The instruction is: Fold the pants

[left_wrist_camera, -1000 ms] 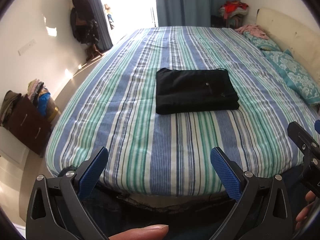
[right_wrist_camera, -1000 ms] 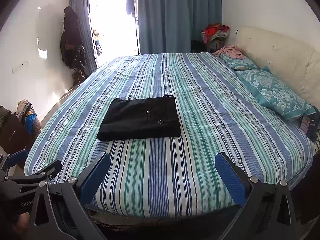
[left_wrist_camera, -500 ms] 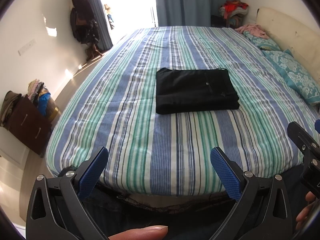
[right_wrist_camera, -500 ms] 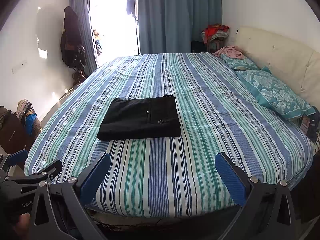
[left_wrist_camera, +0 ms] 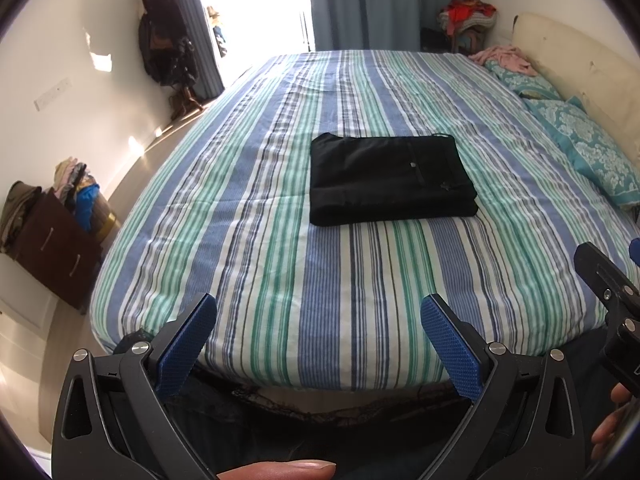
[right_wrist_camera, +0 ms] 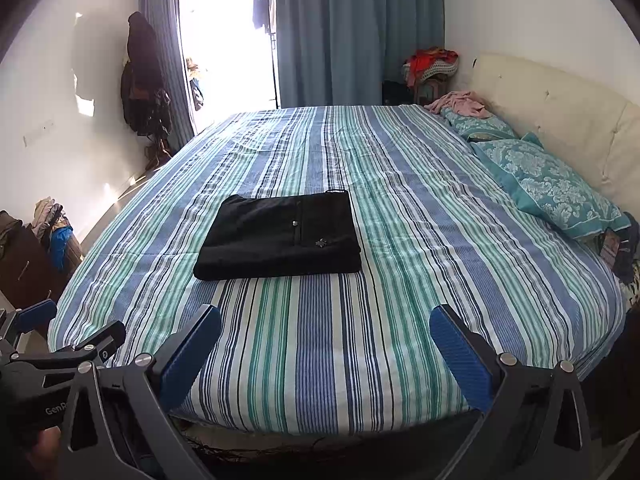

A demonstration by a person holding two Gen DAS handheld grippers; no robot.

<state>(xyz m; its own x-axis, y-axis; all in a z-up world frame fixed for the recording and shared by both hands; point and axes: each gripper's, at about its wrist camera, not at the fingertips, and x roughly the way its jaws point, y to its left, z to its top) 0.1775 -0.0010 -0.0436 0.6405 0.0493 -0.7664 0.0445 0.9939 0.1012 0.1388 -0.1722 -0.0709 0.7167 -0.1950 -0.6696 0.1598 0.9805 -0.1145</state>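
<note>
Black pants (left_wrist_camera: 390, 180) (right_wrist_camera: 280, 238) lie folded into a flat rectangle in the middle of the striped bed (left_wrist_camera: 280, 264) (right_wrist_camera: 400, 208). My left gripper (left_wrist_camera: 318, 320) hangs open over the bed's near edge, well short of the pants, with nothing between its blue pads. My right gripper (right_wrist_camera: 326, 330) is likewise open and empty at the near edge, to the right of the left one. Part of the right gripper's body shows at the right edge of the left wrist view, and the left gripper's body shows at the lower left of the right wrist view.
Teal patterned pillows (right_wrist_camera: 552, 188) and a cream headboard (right_wrist_camera: 560, 112) line the bed's right side. A pink cloth (right_wrist_camera: 460, 104) lies at the far right corner. A dark drawer unit (left_wrist_camera: 52, 248) with piled clothes stands left of the bed. Coats (right_wrist_camera: 142, 80) hang by the window.
</note>
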